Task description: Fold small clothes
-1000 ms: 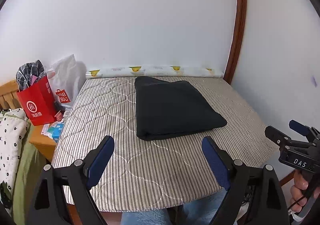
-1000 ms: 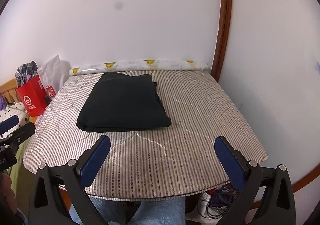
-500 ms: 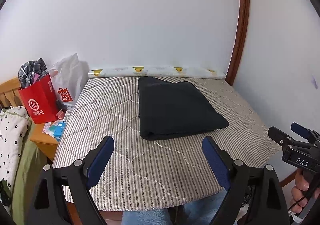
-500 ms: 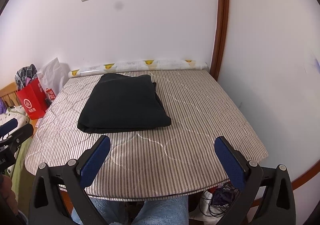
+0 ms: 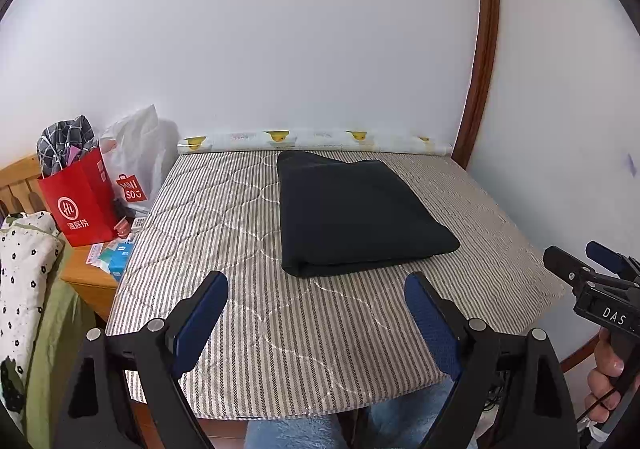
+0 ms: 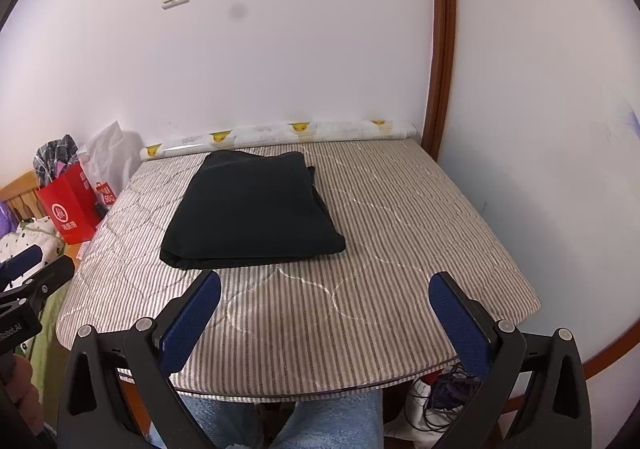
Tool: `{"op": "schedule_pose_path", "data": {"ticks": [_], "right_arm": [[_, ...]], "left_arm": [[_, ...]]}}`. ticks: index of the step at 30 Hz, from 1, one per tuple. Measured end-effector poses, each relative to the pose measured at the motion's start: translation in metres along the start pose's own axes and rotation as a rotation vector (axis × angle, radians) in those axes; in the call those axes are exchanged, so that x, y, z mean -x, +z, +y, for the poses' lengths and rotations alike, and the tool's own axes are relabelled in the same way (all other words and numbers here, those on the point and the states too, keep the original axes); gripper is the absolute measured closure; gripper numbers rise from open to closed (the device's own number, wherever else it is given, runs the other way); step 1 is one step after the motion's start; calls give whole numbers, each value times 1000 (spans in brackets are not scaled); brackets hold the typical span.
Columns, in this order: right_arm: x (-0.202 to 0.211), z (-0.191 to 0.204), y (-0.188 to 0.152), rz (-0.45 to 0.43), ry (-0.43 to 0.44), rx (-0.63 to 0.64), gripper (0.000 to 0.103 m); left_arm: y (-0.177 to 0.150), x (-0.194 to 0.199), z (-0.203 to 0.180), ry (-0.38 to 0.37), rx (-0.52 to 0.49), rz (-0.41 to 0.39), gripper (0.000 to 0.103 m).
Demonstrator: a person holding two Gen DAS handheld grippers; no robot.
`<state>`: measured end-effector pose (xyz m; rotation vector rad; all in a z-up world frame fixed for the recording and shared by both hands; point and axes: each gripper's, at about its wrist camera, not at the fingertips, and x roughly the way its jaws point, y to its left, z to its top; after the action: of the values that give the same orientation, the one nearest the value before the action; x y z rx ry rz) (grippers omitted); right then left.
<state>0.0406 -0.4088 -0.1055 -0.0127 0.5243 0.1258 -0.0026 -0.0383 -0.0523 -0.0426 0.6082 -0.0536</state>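
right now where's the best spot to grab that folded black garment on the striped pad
Probably the near rounded fold edge of the folded black fabric garment, approached from the front, low along the striped quilted pad. That thick edge faces the open left gripper and open right gripper, and its layers are stacked together there, so the fingers could pinch them all at once.

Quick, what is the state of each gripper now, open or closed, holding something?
Left gripper: open, holding nothing, short of the folded black garment.
Right gripper: open, holding nothing.
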Motion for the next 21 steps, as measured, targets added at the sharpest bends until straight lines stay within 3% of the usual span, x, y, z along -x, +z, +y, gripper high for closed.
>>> {"op": "schedule_pose_path", "data": {"ticks": [21], "right_arm": [[3,-2,0,-3,-11,2,1]], "left_arm": [[0,1,3,1,0,-2,14]]}}
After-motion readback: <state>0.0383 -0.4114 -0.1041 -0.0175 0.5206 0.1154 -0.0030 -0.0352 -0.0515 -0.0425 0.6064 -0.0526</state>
